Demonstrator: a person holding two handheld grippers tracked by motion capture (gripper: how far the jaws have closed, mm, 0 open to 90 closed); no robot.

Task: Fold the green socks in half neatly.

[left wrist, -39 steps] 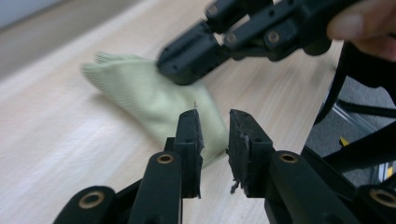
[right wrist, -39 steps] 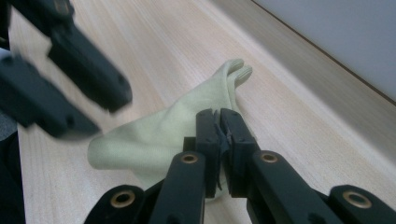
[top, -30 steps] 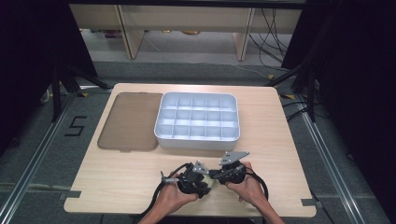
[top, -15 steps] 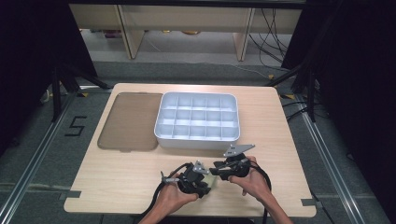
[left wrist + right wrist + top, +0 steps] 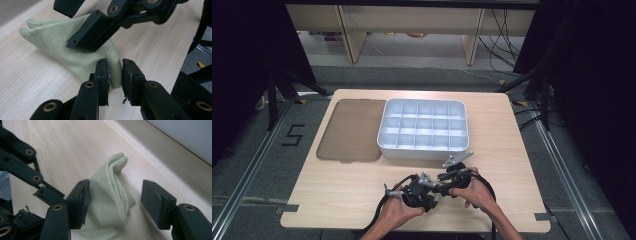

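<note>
Your two hands sit at the near edge of the table [image 5: 337,200], close together. Between them lies a pale green sock [image 5: 110,202], bunched up on the wood.

Your left gripper [image 5: 115,75] pinches the sock. Its two jaws press on a fold of the cloth, one on each side, and the fold stands up between them. The rest of the sock spreads away on the table, with its toe end pointing off to the far left in the left gripper view.

Your right gripper [image 5: 115,200] has just been opening its jaws. Now they stand apart, with the sock between them. The left pad [image 5: 83,200] touches the cloth. The right pad [image 5: 156,203] is clear of it, with bare wood in the gap. So this gripper does not squeeze the sock.

In the high view, the left gripper [image 5: 414,192] and the right gripper [image 5: 452,180] meet just beside each other.

Farther away on the table sits a white tray [image 5: 424,150] with many small boxes in it. To its left lies a flat brown lid [image 5: 349,130], just beside the tray.
</note>
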